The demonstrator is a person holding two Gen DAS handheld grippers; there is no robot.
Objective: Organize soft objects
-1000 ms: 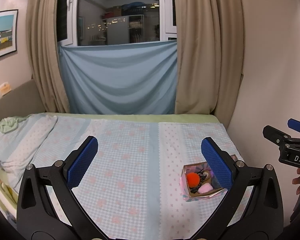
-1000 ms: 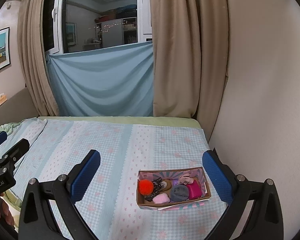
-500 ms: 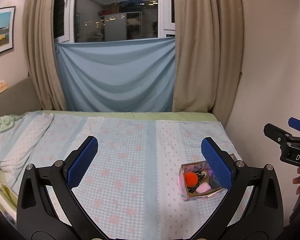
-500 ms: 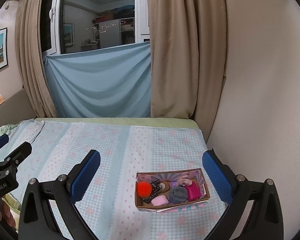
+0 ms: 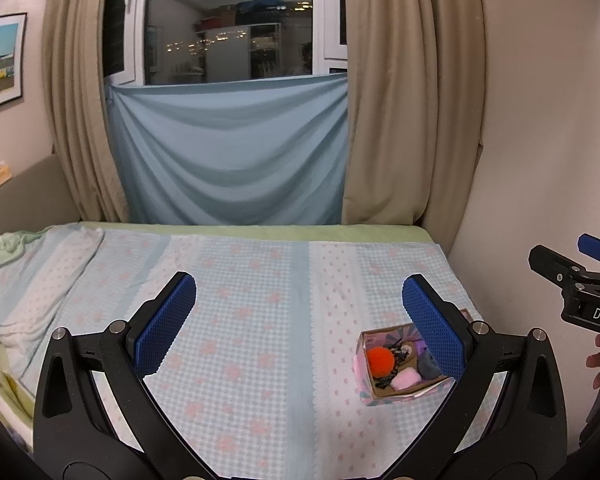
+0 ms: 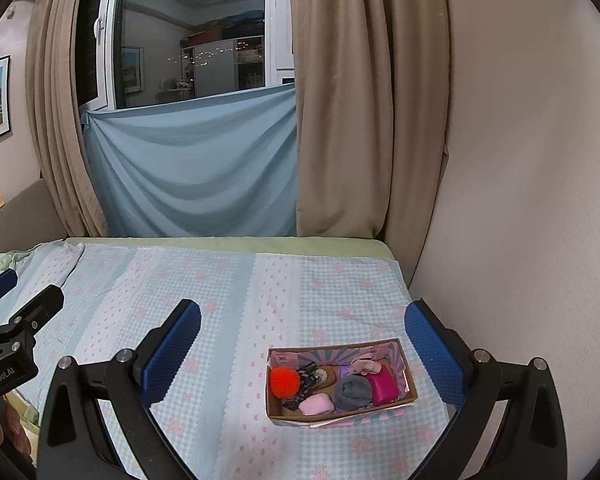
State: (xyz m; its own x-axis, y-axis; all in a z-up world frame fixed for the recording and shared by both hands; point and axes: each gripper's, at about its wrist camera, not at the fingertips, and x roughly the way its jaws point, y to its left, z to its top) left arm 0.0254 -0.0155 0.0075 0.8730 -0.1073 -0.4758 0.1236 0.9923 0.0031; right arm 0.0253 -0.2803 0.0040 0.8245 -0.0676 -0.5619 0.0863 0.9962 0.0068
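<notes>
A bed spread with a pale blue checked cover filled the lower half of both wrist views, running back to a blue cloth hung across the window between tan curtains. Near the bed's right edge, close to the wall, sat a small cardboard box, and the soft objects lay inside it: an orange pom-pom at the left end, a pink puff in front, a grey roll and a magenta pouch toward the right.

Both tools hung above the cover with nothing between their blue pads. The left gripper was spread wide, its right finger covering part of the box in that view. The right gripper was likewise spread wide, framing the box.

Compared with a second earlier, the left view had pulled back and tilted, so the box lay smaller and lower. In the right view the box had slipped slightly down the frame. Neither gripper's fingers had changed their spread.
</notes>
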